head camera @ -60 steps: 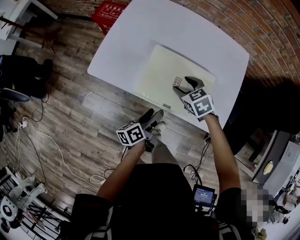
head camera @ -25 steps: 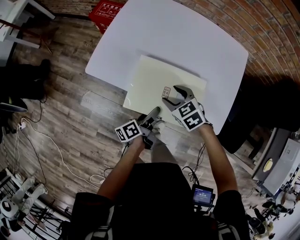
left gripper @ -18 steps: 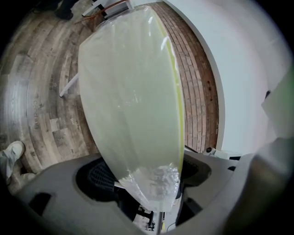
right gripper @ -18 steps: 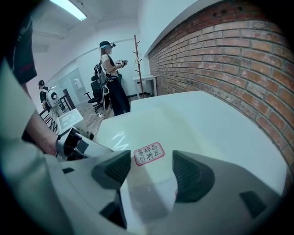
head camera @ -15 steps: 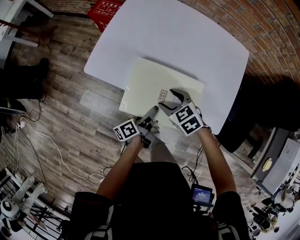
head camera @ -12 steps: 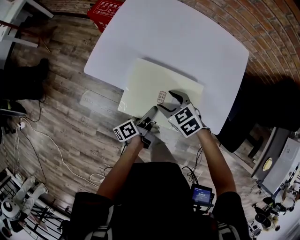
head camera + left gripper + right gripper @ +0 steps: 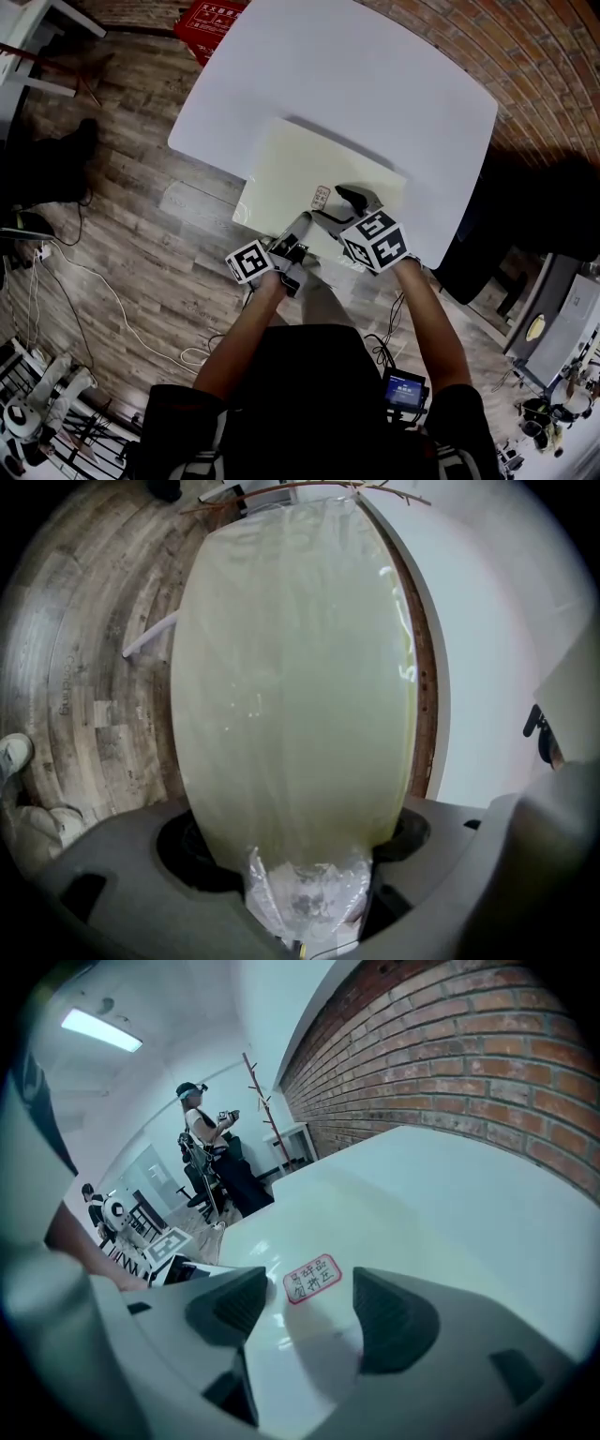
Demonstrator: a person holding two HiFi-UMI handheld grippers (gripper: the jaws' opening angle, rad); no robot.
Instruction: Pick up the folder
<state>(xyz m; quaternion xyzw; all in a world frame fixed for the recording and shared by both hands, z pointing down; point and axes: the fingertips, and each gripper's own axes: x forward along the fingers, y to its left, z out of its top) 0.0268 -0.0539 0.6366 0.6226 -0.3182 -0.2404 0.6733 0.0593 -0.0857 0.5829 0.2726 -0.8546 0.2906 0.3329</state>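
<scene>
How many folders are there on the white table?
1. The pale folder lies at the near edge of the table, partly hanging out over the floor. The left gripper is shut on its near edge. I see nothing that could hide another.

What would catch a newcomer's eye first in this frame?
The big pale folder lies on the white table, its near edge hanging past the table's rim. The left gripper is shut on that overhanging edge; the right gripper is poised over the folder, its fingers just opened wide and gripping nothing, a small red-bordered sticker showing between them.
</scene>
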